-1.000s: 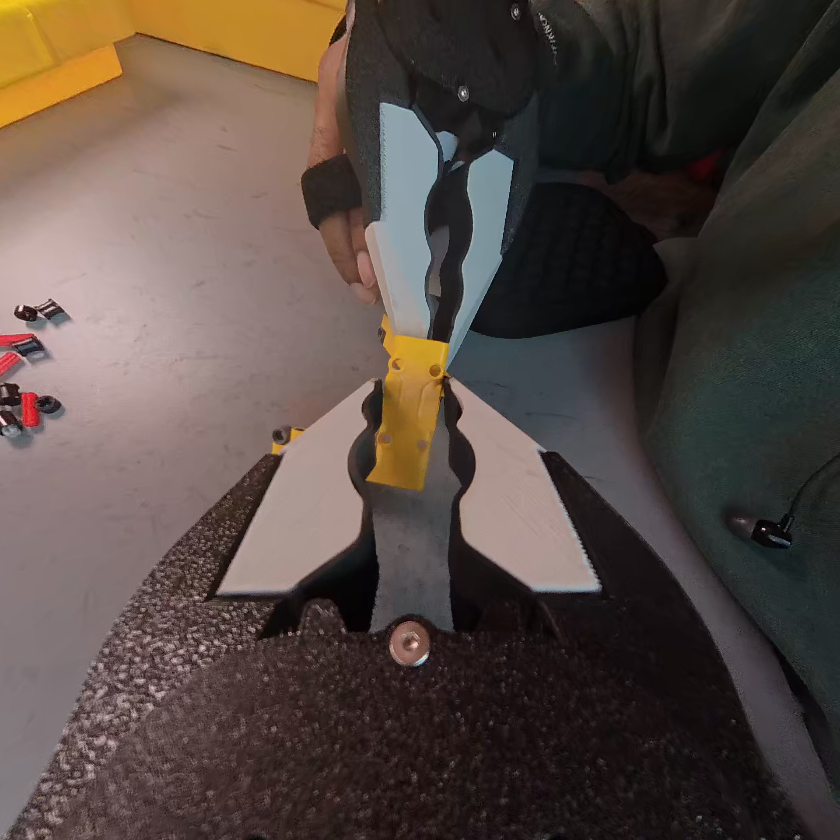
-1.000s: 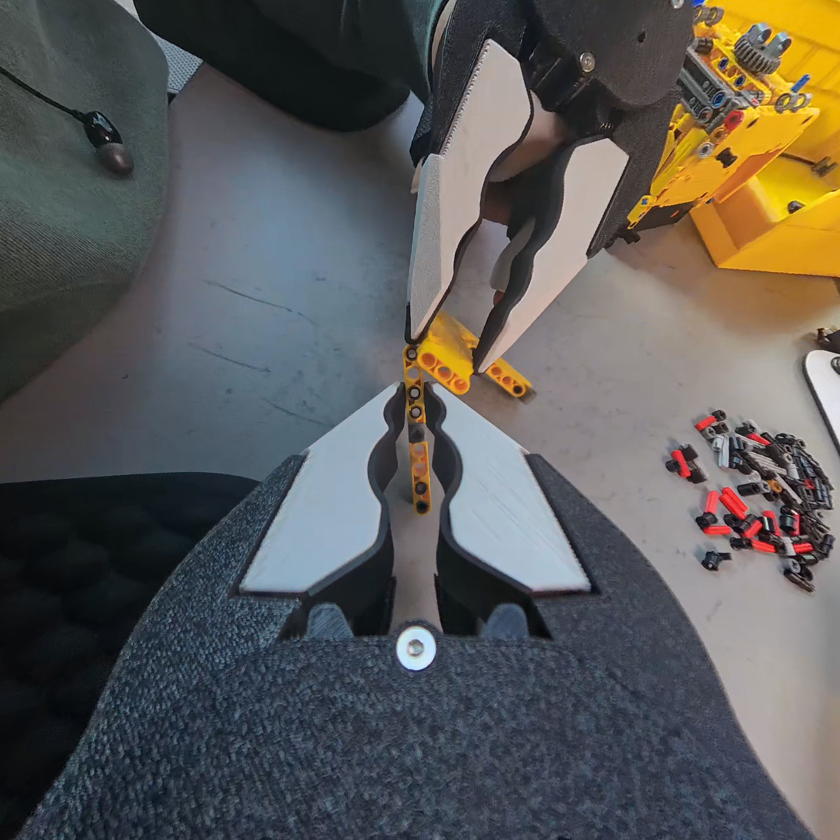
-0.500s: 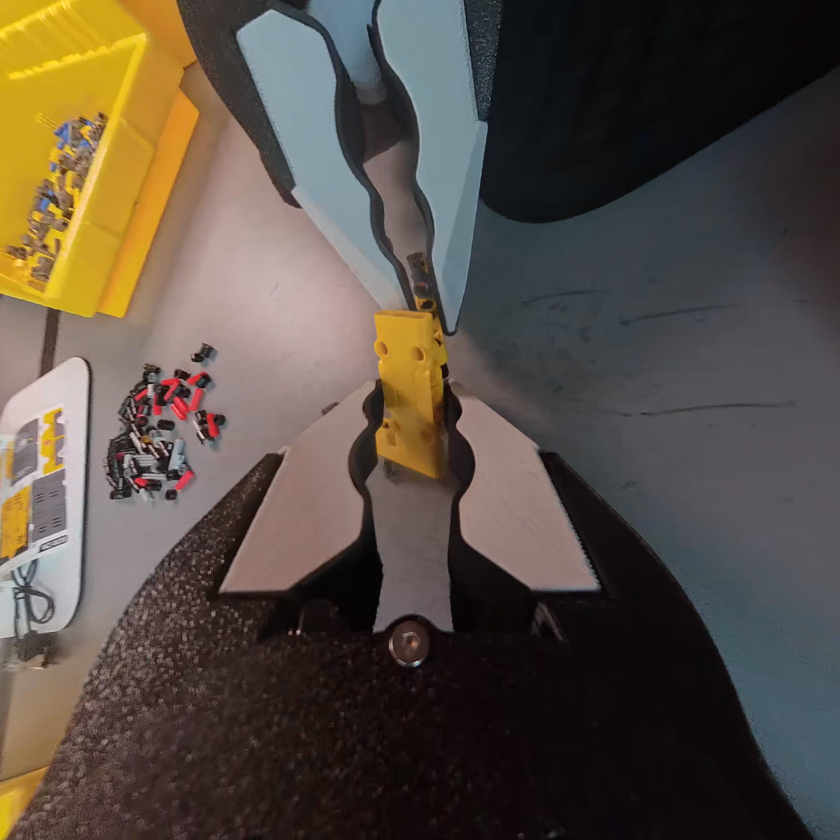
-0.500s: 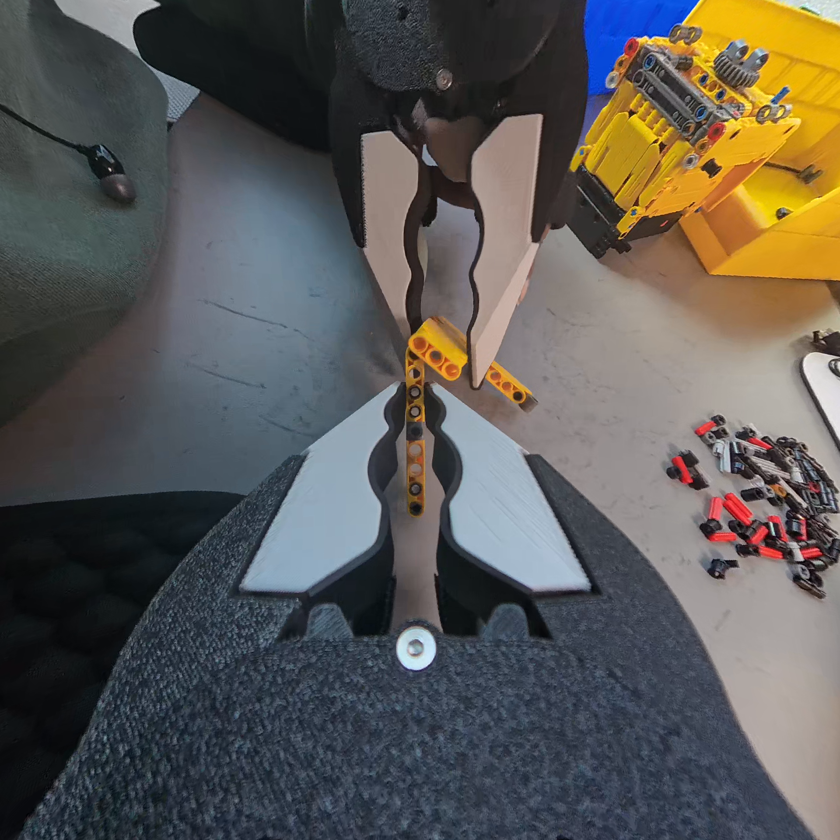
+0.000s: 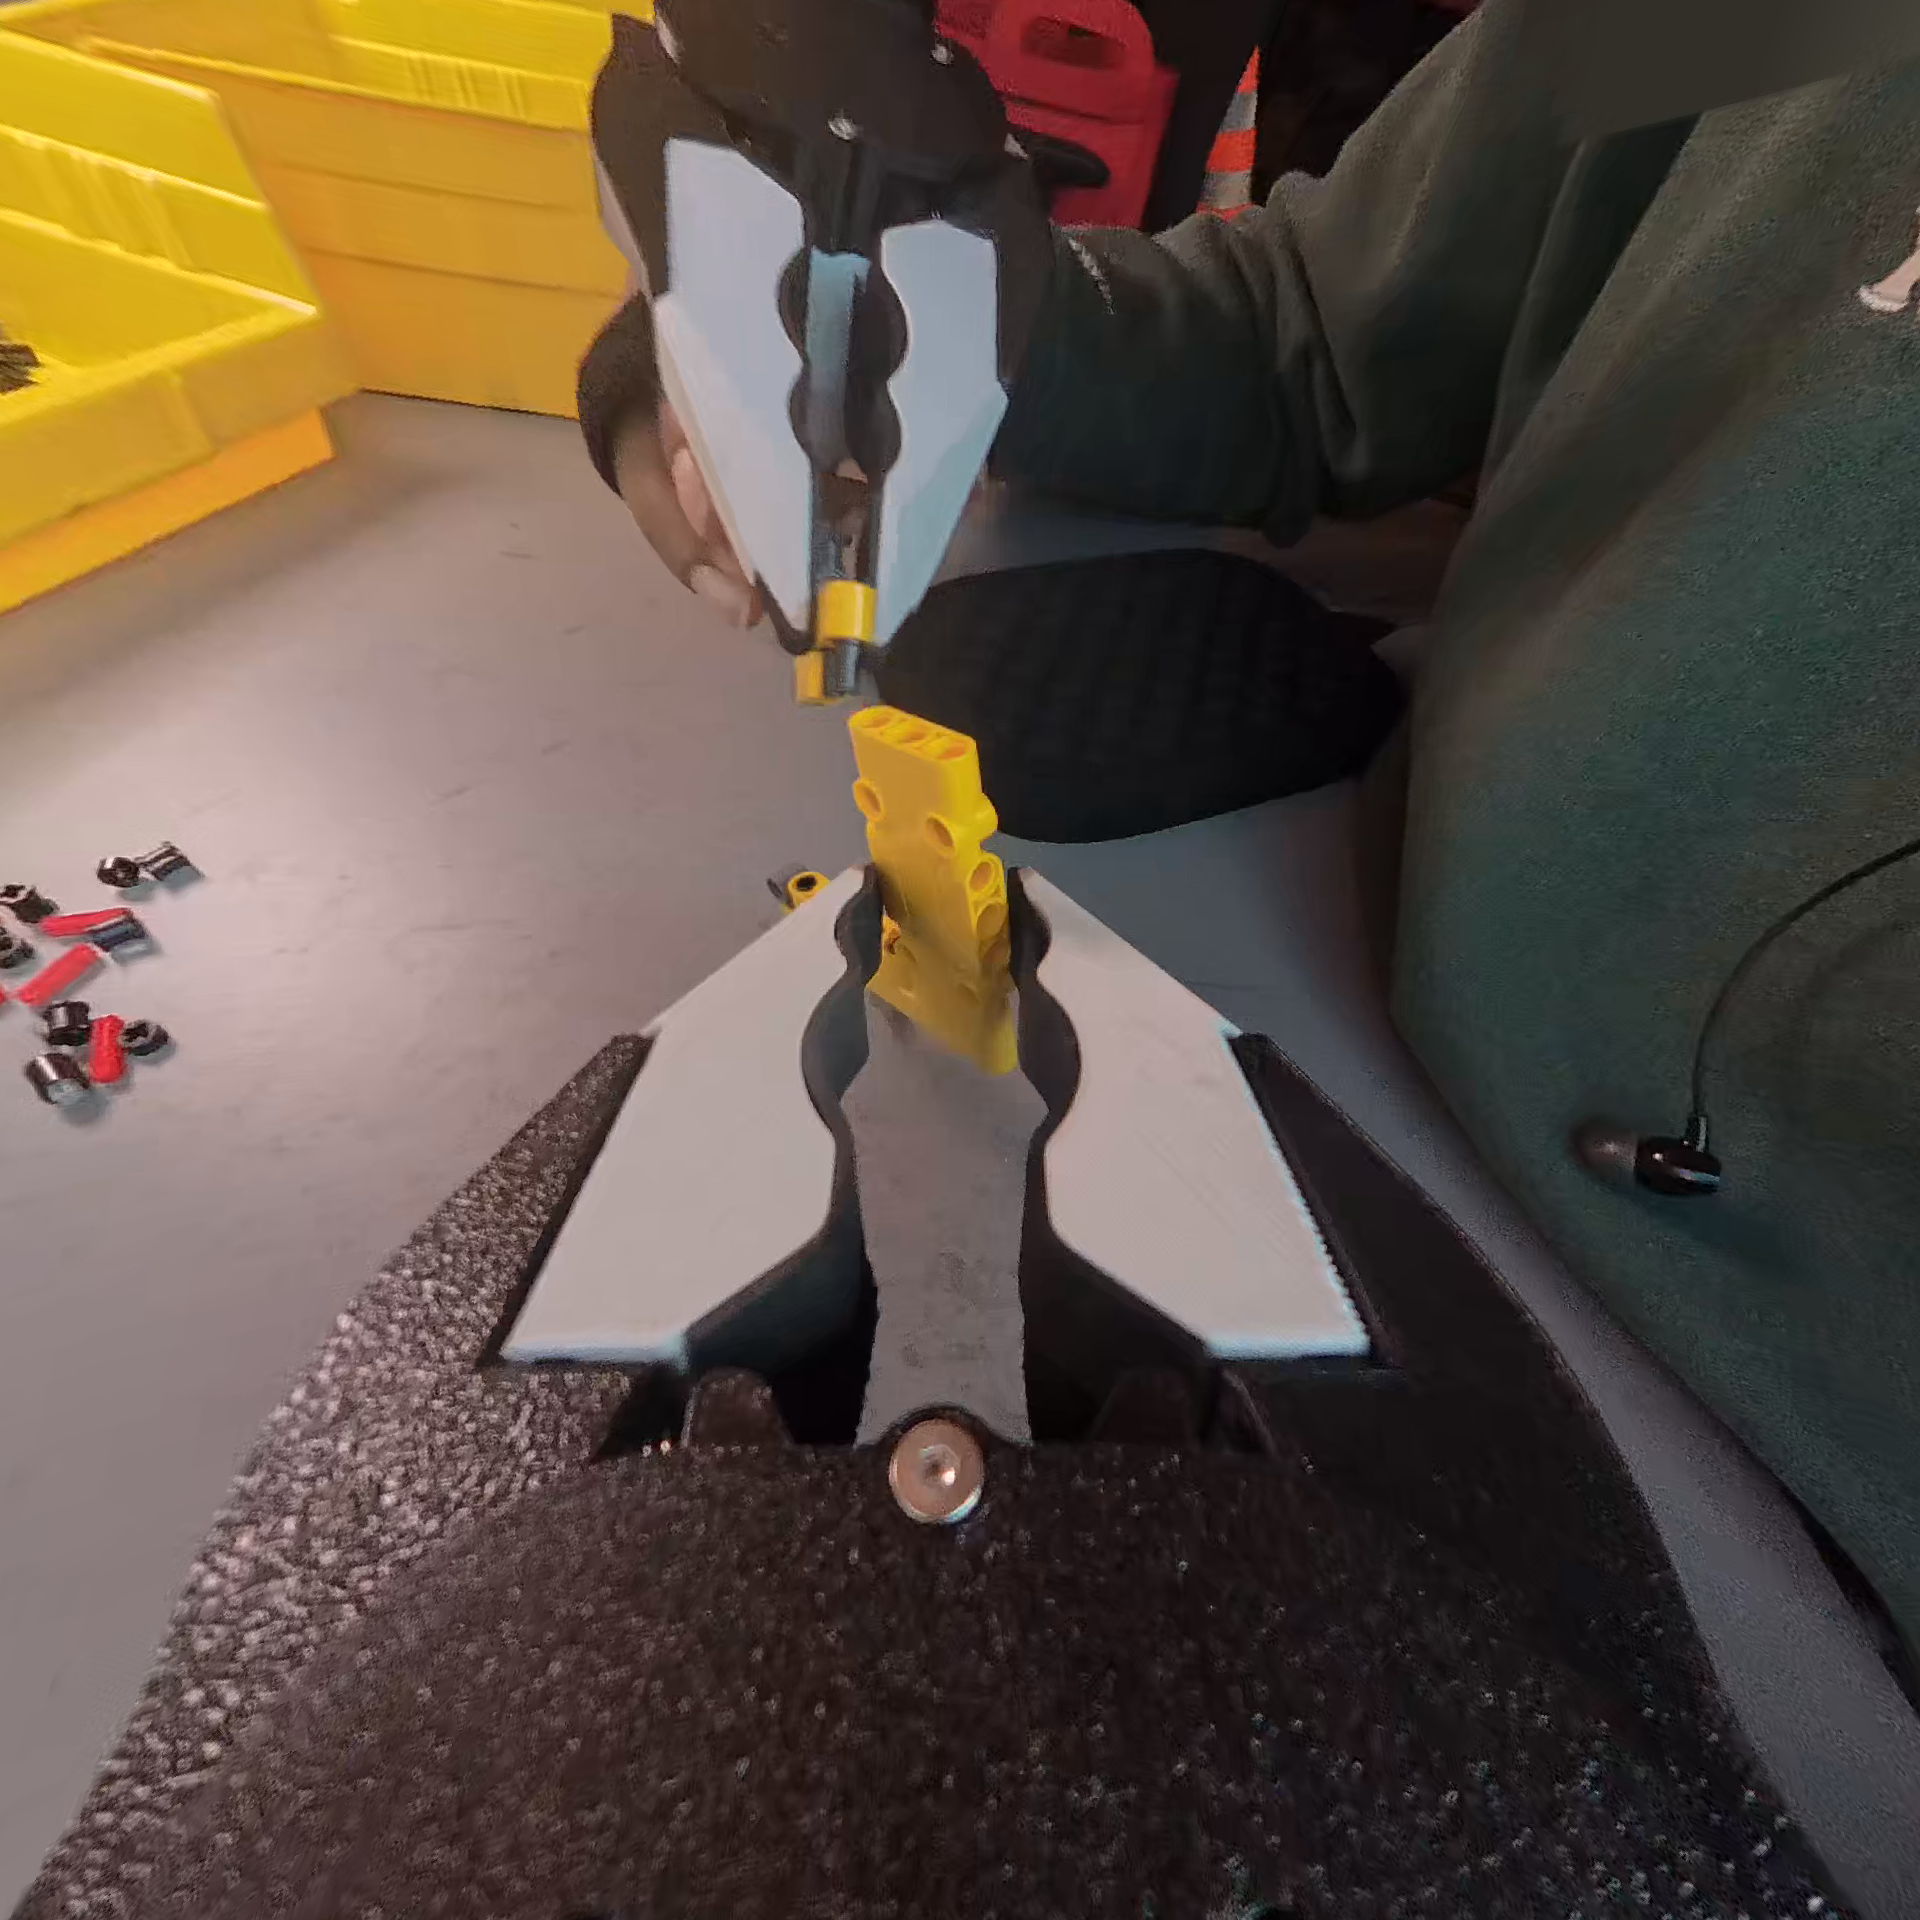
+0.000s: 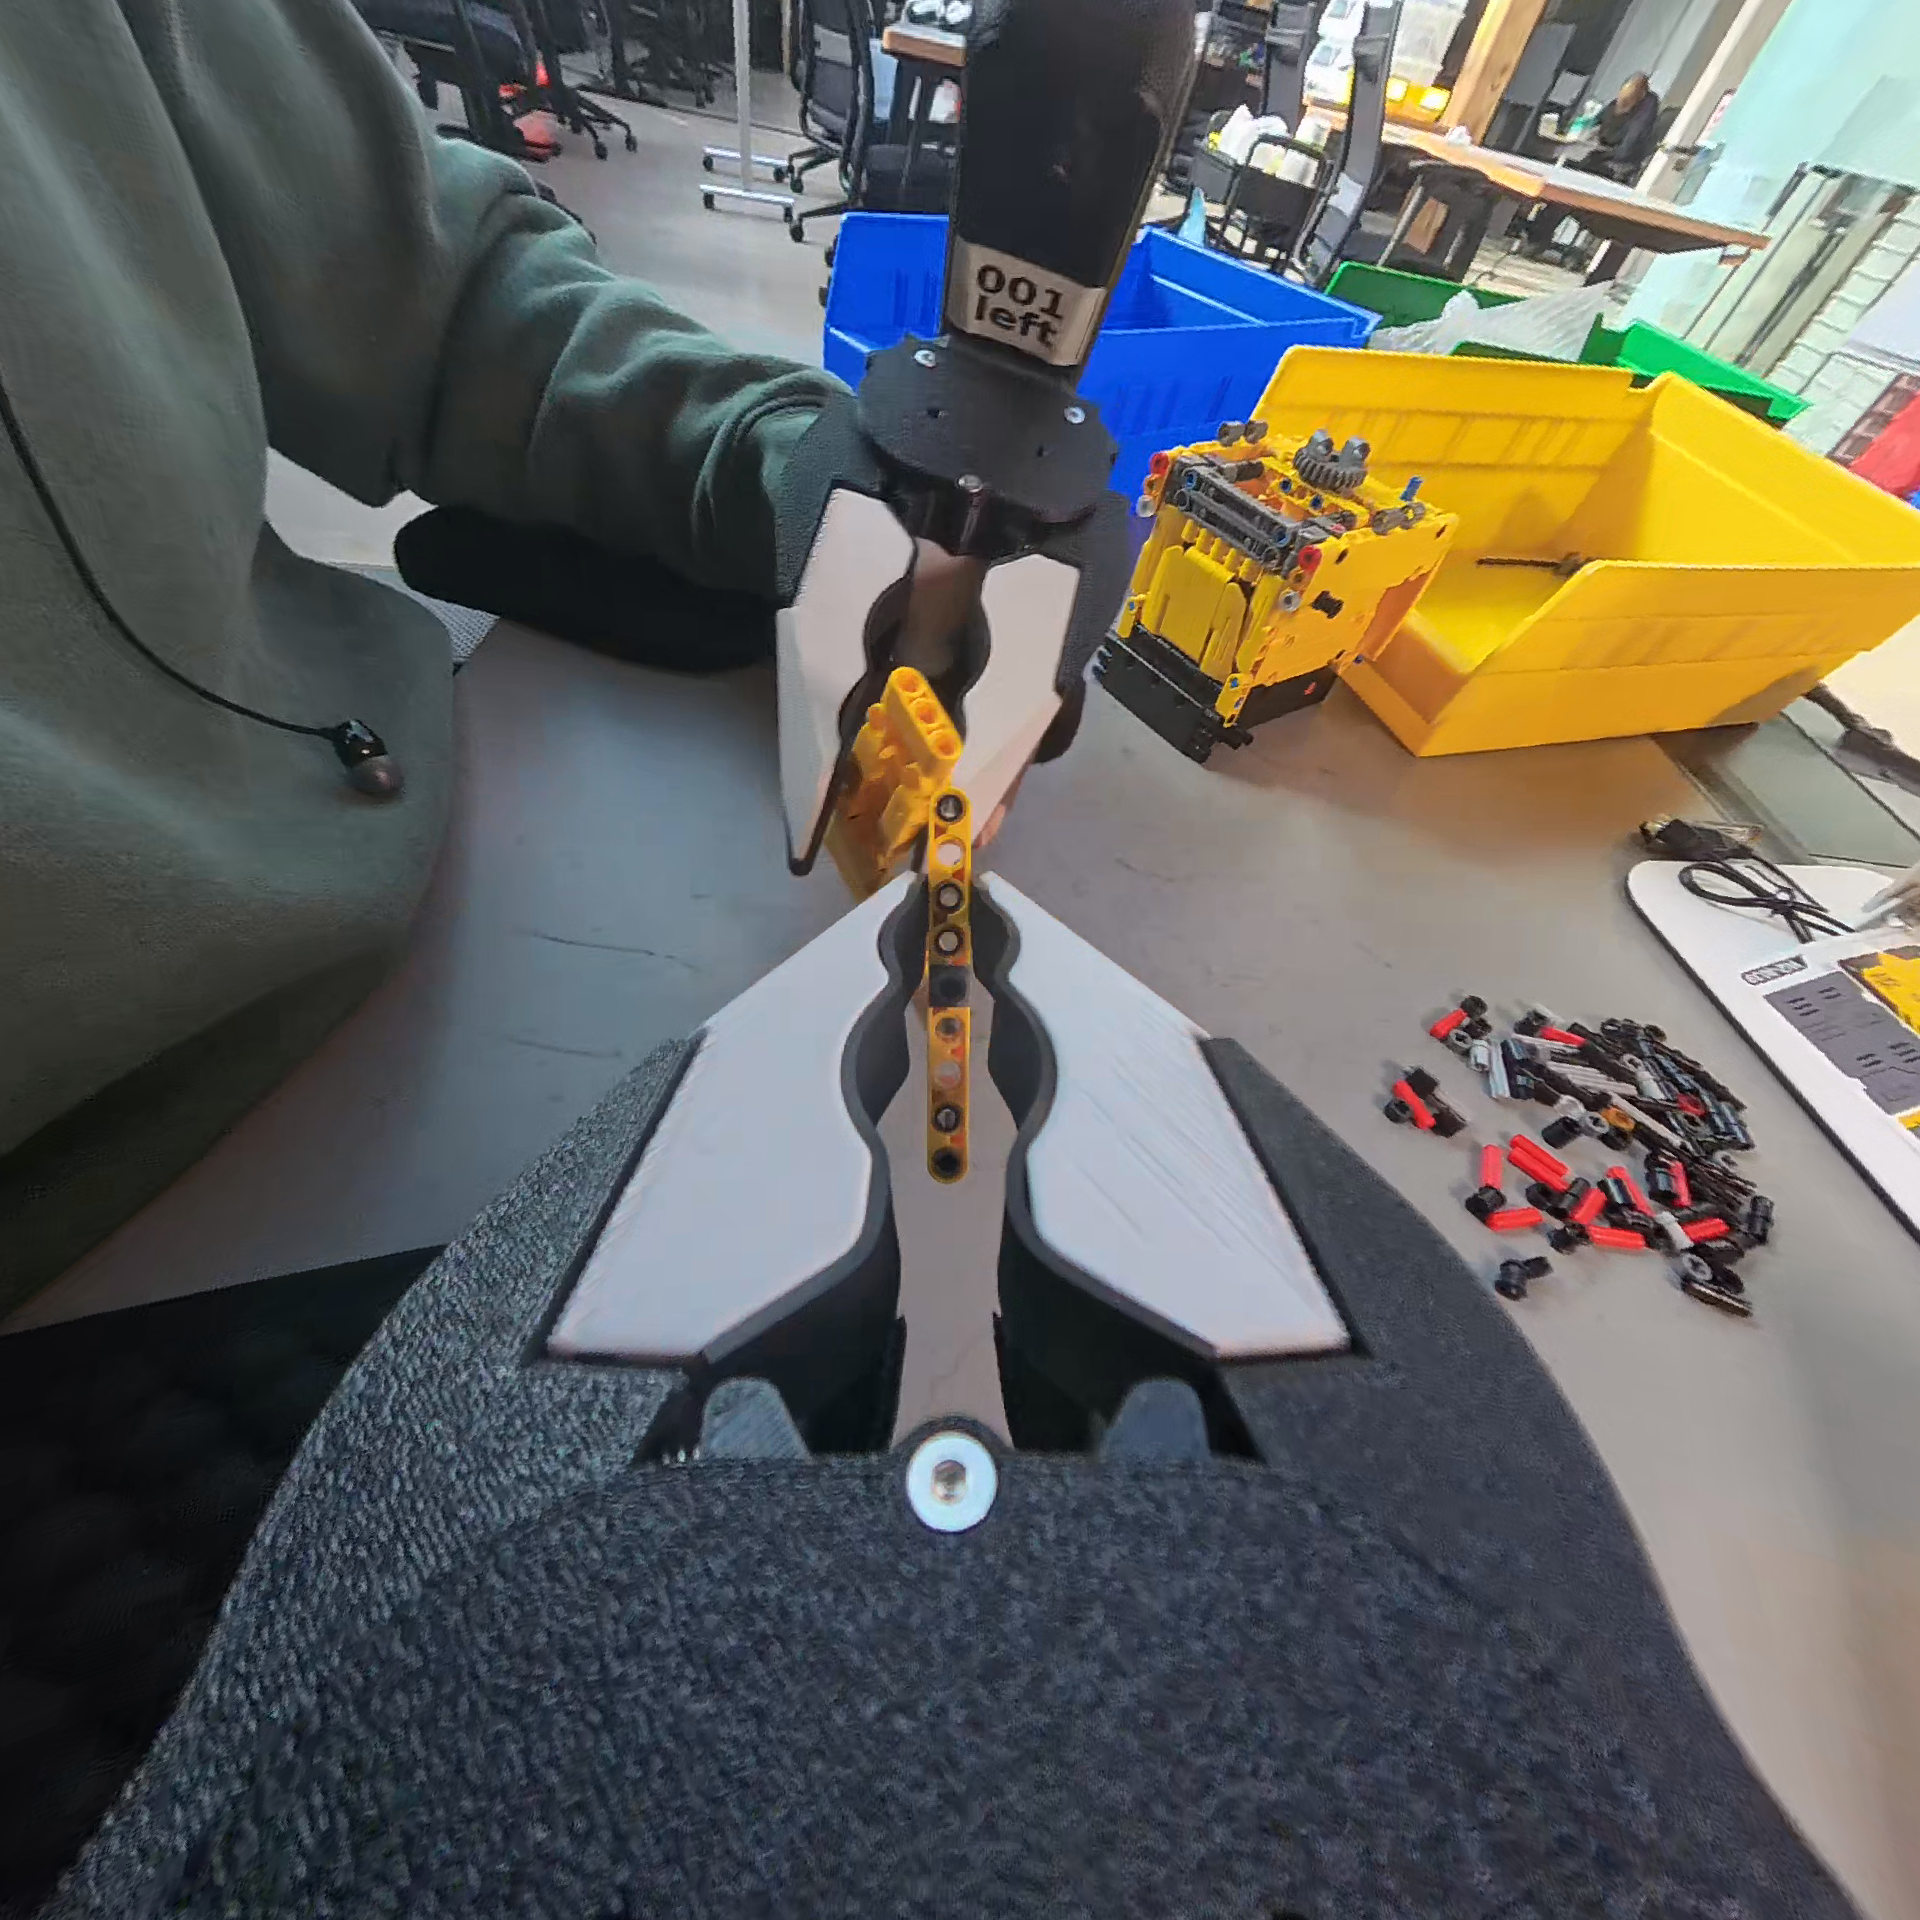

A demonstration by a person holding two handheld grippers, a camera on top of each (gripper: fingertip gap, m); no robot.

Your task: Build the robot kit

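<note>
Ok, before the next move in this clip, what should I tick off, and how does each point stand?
1. Left hand-held gripper shut on the yellow block: ok.
2. Right hand-held gripper shut on the thin yellow beam: ok.
3. Beam tip clear of the block's top: ok, the left wrist view shows a gap.
4. Beam end lined up with the block's end holes: cannot tell.
5. Loose red and black pins lie off to the side of both grippers: ok.
</note>
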